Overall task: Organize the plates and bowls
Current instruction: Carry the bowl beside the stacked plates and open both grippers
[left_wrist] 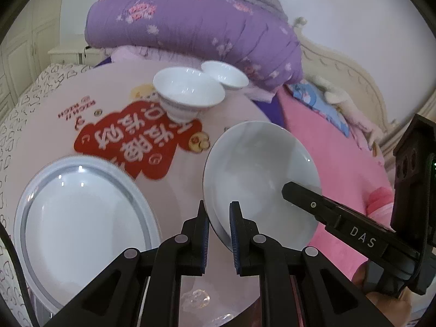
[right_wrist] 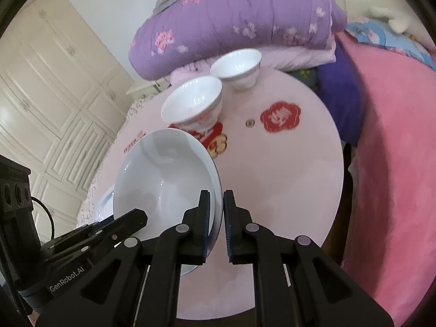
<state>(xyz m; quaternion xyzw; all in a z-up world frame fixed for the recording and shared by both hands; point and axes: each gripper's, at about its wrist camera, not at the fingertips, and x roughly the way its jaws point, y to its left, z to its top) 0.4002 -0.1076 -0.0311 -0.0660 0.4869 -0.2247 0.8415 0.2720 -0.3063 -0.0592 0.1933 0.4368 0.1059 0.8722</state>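
The left gripper [left_wrist: 219,212] has its jaws clamped on the near left rim of a white deep plate [left_wrist: 259,169], and the right gripper [right_wrist: 216,204] has its jaws clamped on the opposite rim of the same plate [right_wrist: 166,179]. So the plate hangs between the two grippers, lifted and tilted above the round pink surface [right_wrist: 286,169]; it does not rest on it.

In the left wrist view a second plate [left_wrist: 81,212], white with a grey band near the rim, lies flat on the surface, to the left of the held one and just beside it. Further away stand two white bowls. The nearer bowl [left_wrist: 188,92] stands on a red printed label [left_wrist: 128,147] of the surface. The farther bowl [left_wrist: 224,75] stands behind it, and their rims look touching from this view.

Behind the bowls a folded purple quilt [right_wrist: 239,19] with flowers lies at the far edge of the surface. On the right there is a pink blanket [right_wrist: 395,163], and on the left a cream wardrobe [right_wrist: 54,81].
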